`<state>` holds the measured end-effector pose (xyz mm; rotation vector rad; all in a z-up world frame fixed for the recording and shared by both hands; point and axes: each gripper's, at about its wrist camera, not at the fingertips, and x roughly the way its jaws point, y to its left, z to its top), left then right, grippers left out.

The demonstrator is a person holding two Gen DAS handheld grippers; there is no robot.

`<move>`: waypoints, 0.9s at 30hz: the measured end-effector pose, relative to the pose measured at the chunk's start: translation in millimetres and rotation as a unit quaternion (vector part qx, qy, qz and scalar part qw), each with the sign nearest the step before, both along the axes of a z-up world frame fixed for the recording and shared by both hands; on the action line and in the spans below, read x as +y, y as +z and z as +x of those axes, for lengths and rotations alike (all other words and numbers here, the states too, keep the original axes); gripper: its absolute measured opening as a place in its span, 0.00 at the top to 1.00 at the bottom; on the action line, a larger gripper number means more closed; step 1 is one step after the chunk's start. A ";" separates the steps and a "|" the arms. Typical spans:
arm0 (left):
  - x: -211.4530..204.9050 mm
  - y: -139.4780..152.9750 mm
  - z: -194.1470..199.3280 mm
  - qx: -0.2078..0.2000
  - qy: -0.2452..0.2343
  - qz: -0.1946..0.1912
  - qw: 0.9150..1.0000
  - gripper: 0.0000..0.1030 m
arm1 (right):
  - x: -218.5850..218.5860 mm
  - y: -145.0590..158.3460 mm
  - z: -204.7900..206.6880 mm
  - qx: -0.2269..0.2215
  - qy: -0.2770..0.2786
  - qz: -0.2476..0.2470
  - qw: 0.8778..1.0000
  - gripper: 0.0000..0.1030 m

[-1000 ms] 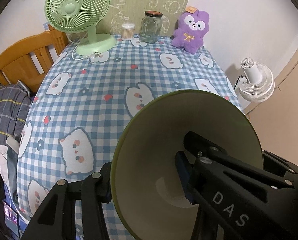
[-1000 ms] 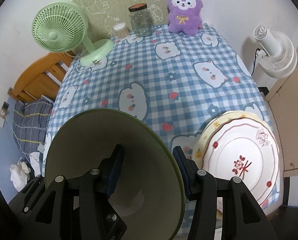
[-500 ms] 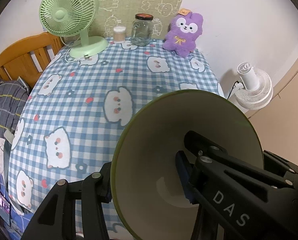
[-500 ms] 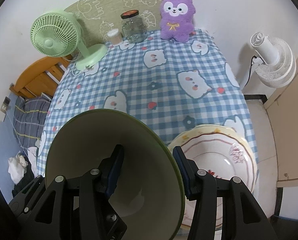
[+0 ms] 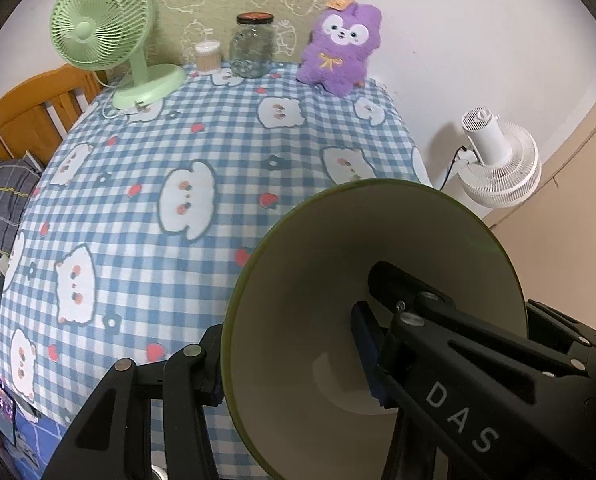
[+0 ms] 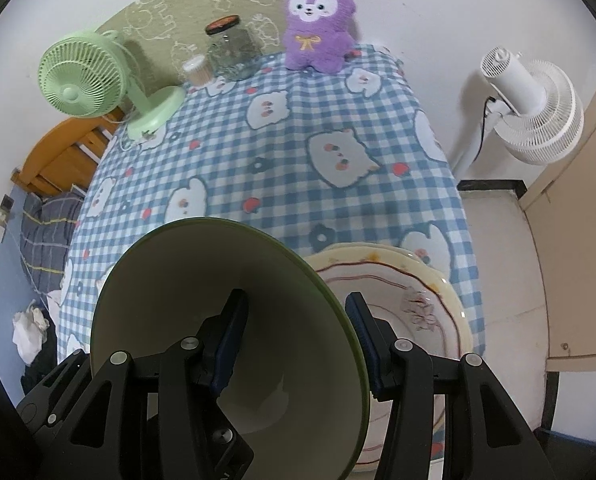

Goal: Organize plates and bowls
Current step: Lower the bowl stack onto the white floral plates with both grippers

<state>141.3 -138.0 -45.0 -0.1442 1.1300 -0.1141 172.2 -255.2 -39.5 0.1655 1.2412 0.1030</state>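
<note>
In the left wrist view my left gripper [image 5: 294, 356] is shut on the rim of a green bowl [image 5: 325, 280] with a cream inside, held tilted above the near edge of the table [image 5: 178, 152]. In the right wrist view my right gripper [image 6: 294, 340] is shut on the rim of a second green bowl [image 6: 202, 280], also tilted. Just right of that bowl a stack of plates [image 6: 413, 292], cream with red rim lines and a flower, lies on the table's near right corner. The bowls hide the table under them.
At the back of the blue checked tablecloth stand a green desk fan [image 5: 110, 40], a small cotton swab tub [image 5: 208, 54], a glass jar [image 5: 254, 48] and a purple plush toy [image 5: 337, 44]. A white floor fan [image 6: 533, 108] stands right of the table. A wooden bed [image 5: 30, 116] is at left.
Both grippers have pulled back and risen from the table with their bowls still held. The plate stack now sits lower and closer under the right bowl.
</note>
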 end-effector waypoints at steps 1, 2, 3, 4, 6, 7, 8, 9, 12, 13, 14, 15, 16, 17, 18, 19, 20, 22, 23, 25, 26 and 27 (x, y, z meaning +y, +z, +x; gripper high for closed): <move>-4.1 -1.6 0.3 0.002 -0.002 0.000 1.000 0.49 | -3.9 -1.6 -0.4 0.001 -0.001 -0.001 1.000 0.47; -9.0 -3.7 0.4 0.004 -0.004 0.000 1.000 0.49 | -8.2 -3.7 -0.8 0.004 -0.003 -0.001 1.000 0.47; -12.2 -5.5 0.3 0.006 -0.006 0.000 1.000 0.49 | -12.6 -6.2 -1.2 0.006 -0.004 -0.001 1.000 0.47; -15.6 -7.5 0.4 0.008 -0.007 0.000 1.000 0.49 | -15.9 -8.5 -1.5 0.009 -0.005 -0.002 1.000 0.47; -22.8 -12.1 0.9 0.014 -0.009 0.000 1.000 0.49 | -23.6 -14.4 -1.9 0.016 -0.005 -0.003 1.000 0.47; -26.4 -15.1 0.8 0.019 -0.009 -0.002 1.000 0.49 | -26.4 -16.8 -2.0 0.019 -0.005 -0.004 1.000 0.47; -28.7 -17.3 1.0 0.022 -0.009 -0.002 1.000 0.49 | -28.6 -19.2 -2.1 0.021 -0.005 -0.004 1.000 0.47; -31.1 -19.2 0.8 0.024 -0.009 -0.003 1.000 0.49 | -31.3 -21.7 -1.9 0.024 -0.004 -0.005 1.000 0.47; -37.3 -26.3 1.1 0.032 -0.007 -0.004 0.999 0.49 | -37.4 -28.7 -1.7 0.031 0.000 -0.008 1.000 0.47; -39.3 -28.6 1.0 0.034 -0.007 -0.005 0.999 0.49 | -39.1 -31.1 -1.7 0.033 0.001 -0.008 0.999 0.47; -40.9 -30.2 1.0 0.036 -0.006 -0.005 0.999 0.49 | -40.4 -32.9 -2.0 0.035 0.001 -0.009 0.999 0.47; -42.3 -32.5 1.1 0.039 -0.007 -0.005 0.999 0.49 | -42.0 -35.1 -2.0 0.037 0.001 -0.009 0.999 0.47; -43.4 -34.2 1.1 0.041 -0.006 -0.005 0.999 0.49 | -43.4 -37.9 -2.4 0.040 0.002 -0.009 0.999 0.47; -44.3 -36.1 0.9 0.043 -0.005 -0.005 0.999 0.49 | -44.2 -39.5 -2.3 0.042 0.003 -0.008 0.999 0.47; -44.9 -38.3 0.6 0.047 -0.004 -0.005 0.999 0.49 | -44.4 -41.7 -2.4 0.045 0.004 -0.009 0.999 0.47; -45.3 -40.5 0.2 0.050 -0.002 -0.005 0.999 0.49 | -44.4 -43.6 -2.2 0.047 0.006 -0.009 0.999 0.47; -45.8 -42.6 0.4 0.053 -0.001 -0.005 0.999 0.49 | -44.7 -46.1 -2.2 0.051 0.008 -0.009 0.999 0.47; -46.4 -44.2 0.0 0.052 0.001 -0.004 0.999 0.49 | -44.4 -47.2 -2.5 0.050 0.011 -0.010 0.999 0.47; -46.7 -43.8 0.0 0.050 0.001 -0.003 0.999 0.49 | -44.6 -47.3 -2.1 0.049 0.012 -0.011 0.999 0.47; -47.4 -44.1 0.6 0.051 0.002 -0.002 0.999 0.50 | -45.2 -47.6 -1.7 0.049 0.012 -0.010 0.999 0.47; -47.8 -44.3 1.6 0.051 0.002 -0.002 0.999 0.50 | -45.5 -47.9 -1.0 0.049 0.013 -0.010 0.999 0.47; -47.8 -44.0 1.4 0.051 0.002 -0.002 0.999 0.50 | -45.1 -47.9 -1.4 0.049 0.012 -0.010 0.999 0.47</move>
